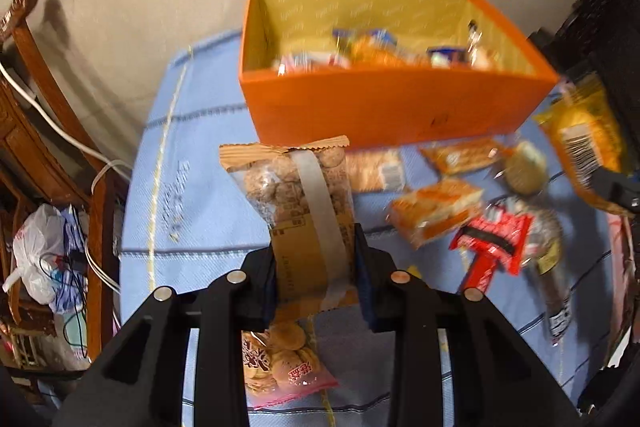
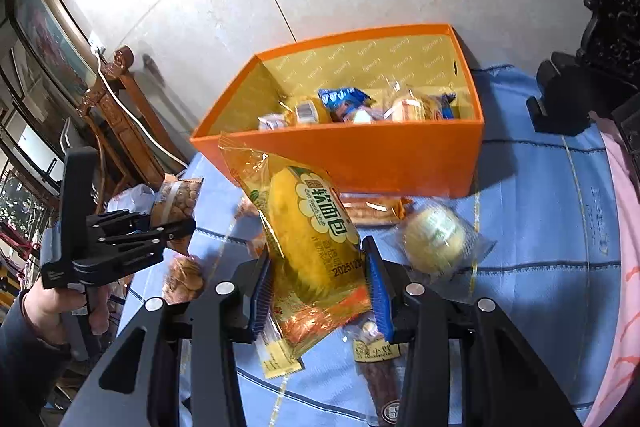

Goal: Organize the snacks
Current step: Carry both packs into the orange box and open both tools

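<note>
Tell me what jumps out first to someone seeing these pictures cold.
The bright orange box at the back of the blue tablecloth, already holding several snack packets. In front of it, the right gripper clamps a yellow bread packet, and the left gripper grips a tan bag of small biscuits. More snacks lie loose on the cloth.

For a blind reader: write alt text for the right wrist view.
The right claw grips a yellow plastic bread packet before an open orange cardboard box of snacks on a blue tablecloth, with loose snacks around.
</note>
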### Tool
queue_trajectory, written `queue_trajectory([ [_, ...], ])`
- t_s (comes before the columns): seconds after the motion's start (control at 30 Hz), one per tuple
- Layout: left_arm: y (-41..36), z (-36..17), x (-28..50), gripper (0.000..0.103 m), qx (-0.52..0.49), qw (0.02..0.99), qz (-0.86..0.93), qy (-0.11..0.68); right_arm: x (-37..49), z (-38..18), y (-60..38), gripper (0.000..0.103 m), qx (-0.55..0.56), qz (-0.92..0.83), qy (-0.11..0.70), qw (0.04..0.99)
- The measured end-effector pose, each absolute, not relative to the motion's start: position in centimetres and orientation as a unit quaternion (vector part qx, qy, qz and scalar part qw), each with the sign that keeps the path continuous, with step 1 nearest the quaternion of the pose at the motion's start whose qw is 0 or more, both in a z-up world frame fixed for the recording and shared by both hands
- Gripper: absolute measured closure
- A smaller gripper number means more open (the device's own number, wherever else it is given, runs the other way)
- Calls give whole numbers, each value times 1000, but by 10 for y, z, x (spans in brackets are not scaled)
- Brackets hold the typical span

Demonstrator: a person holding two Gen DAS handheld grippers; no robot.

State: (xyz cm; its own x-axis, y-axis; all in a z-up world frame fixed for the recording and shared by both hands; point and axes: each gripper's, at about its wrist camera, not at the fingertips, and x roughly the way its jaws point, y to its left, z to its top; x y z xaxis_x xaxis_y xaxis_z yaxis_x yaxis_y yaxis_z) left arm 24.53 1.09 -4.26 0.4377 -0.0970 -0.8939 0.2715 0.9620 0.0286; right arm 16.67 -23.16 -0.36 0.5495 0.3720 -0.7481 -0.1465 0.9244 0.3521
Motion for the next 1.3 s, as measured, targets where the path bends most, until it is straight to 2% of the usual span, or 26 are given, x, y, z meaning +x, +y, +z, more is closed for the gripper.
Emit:
queue_trajectory([
  [0.27,-17,44,273,72,69,877,-135,457,213,43,-230,61,105,135,409,896],
  [0.4,-38,51,302,71,63,876,-129,460,255,49,-227,61,90,106,403,904],
  [0.57,-55,32,342,70,59,864,-116,486,292,32,-225,59,74,69,421,901],
  [0.6,-57,29,346,65,58,863,-111,490,300,26,-226,59,70,57,427,900],
  [0.63,-58,27,350,49,56,863,-103,491,304,21,-227,54,70,52,431,898],
  [0.67,-59,27,352,30,55,867,-96,487,307,19,-227,42,68,45,433,898],
  [0.73,-59,30,355,13,51,878,-76,470,309,16,-230,32,61,22,426,902],
  [1.07,-55,26,341,12,51,875,-84,475,278,13,-235,31,79,32,426,901],
  [1.3,-29,25,281,12,54,874,-82,476,213,15,-234,25,81,36,427,900],
])
